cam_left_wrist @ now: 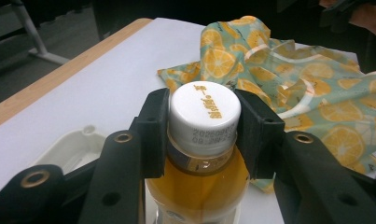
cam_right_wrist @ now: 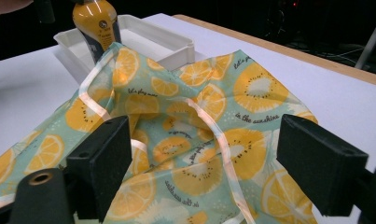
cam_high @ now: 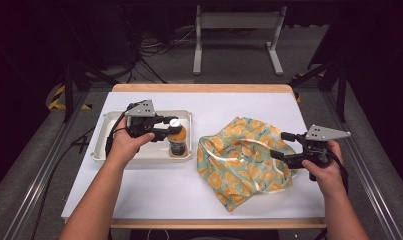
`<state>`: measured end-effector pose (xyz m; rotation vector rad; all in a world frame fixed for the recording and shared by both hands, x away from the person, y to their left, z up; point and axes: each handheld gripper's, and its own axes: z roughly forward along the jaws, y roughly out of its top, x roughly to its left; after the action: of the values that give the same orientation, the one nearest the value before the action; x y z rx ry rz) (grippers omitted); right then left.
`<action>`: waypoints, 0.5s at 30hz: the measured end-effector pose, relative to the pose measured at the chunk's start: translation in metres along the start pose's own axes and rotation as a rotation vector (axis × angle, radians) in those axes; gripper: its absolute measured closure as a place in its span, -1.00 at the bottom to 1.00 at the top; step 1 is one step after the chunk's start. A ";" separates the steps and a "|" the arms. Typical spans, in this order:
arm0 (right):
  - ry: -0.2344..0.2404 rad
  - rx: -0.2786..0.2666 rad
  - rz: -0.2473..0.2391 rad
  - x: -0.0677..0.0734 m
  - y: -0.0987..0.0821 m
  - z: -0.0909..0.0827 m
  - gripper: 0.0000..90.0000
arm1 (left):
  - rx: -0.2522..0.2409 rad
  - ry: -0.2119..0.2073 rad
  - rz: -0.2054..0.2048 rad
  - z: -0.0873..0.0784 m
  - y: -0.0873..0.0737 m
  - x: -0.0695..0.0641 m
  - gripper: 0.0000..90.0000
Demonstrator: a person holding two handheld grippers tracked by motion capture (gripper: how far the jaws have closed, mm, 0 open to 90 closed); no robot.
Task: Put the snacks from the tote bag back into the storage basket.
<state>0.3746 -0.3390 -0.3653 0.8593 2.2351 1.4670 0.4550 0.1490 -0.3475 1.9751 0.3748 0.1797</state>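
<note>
A bottle of orange drink (cam_high: 177, 141) with a white cap (cam_left_wrist: 204, 116) stands upright at the right end of a white tray (cam_high: 105, 137). My left gripper (cam_high: 174, 123) is shut on the bottle, its black pads pressing both sides of the cap. To the right, a crumpled teal cloth bag printed with orange slices (cam_high: 244, 155) lies on the white table cover. My right gripper (cam_high: 279, 145) hovers at the bag's right edge, open, with the cloth (cam_right_wrist: 199, 107) below and beyond its wide-set jaws and nothing pinched. The bottle (cam_right_wrist: 96, 21) and tray (cam_right_wrist: 176, 51) lie beyond the bag.
The rest of the tray (cam_left_wrist: 78, 144) holds nothing else. White cover (cam_high: 164, 190) spreads in front of tray and bag, with the wooden table edge (cam_high: 204, 88) at the back. A metal stand (cam_high: 236, 30) and cables sit on the floor behind the table.
</note>
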 end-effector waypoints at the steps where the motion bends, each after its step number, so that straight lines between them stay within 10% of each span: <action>1: 0.001 -0.001 0.002 0.000 0.000 -0.001 -0.59 | -0.003 0.002 -0.011 0.001 0.000 0.000 0.23; 8: -0.003 -0.020 0.002 0.000 0.002 -0.006 -0.60 | 0.001 0.044 -0.017 0.001 0.003 -0.004 -0.44; 15: -0.006 -0.018 -0.001 0.001 0.002 -0.005 -0.61 | -0.041 0.106 -0.050 -0.012 0.008 -0.010 -0.68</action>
<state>0.3715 -0.3413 -0.3609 0.8557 2.2140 1.4807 0.4438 0.1527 -0.3353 1.9182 0.4848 0.2591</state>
